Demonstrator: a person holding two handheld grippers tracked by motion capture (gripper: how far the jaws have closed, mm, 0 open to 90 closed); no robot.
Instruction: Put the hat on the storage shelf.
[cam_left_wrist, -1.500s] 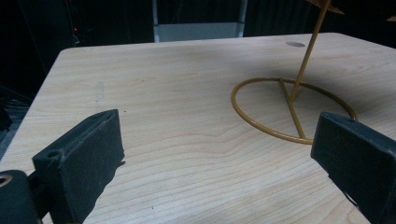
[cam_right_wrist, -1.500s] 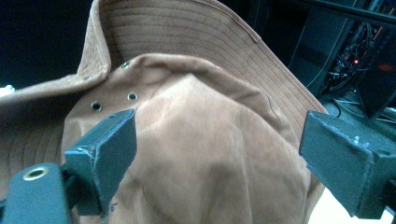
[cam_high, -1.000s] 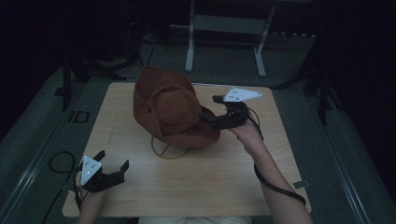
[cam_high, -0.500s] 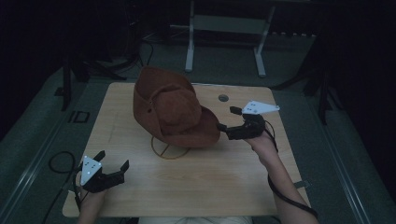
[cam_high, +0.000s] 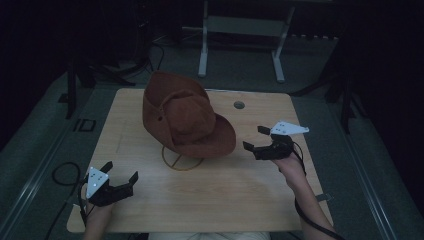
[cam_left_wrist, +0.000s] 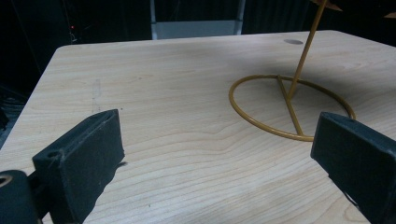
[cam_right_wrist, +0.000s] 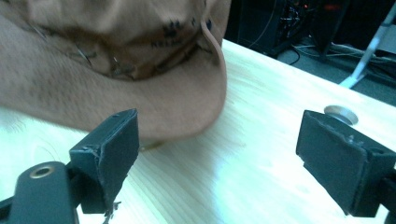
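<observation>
High view: brown hat (cam_high: 187, 120) sits atop its gold wire stand (cam_high: 182, 159) mid-table (cam_high: 235, 195). Right claw (cam_high: 256, 138) hangs spread wide just beside the brim; left claw (cam_high: 120, 171) gapes empty near the front edge.

Your hat (cam_high: 186, 117): brown cloth, matt, suede-like nap, stitched brim edge. Stand (cam_left_wrist: 289, 105) beneath it: thin metal wire, gold-yellow, slight sheen. Table (cam_high: 225, 200): pale wood-grain top, smooth, satin finish. Your right gripper (cam_right_wrist: 224, 154) and left gripper (cam_left_wrist: 219, 163): black matt jaw pads, rubbery, edges rough and chipped on right one.
</observation>
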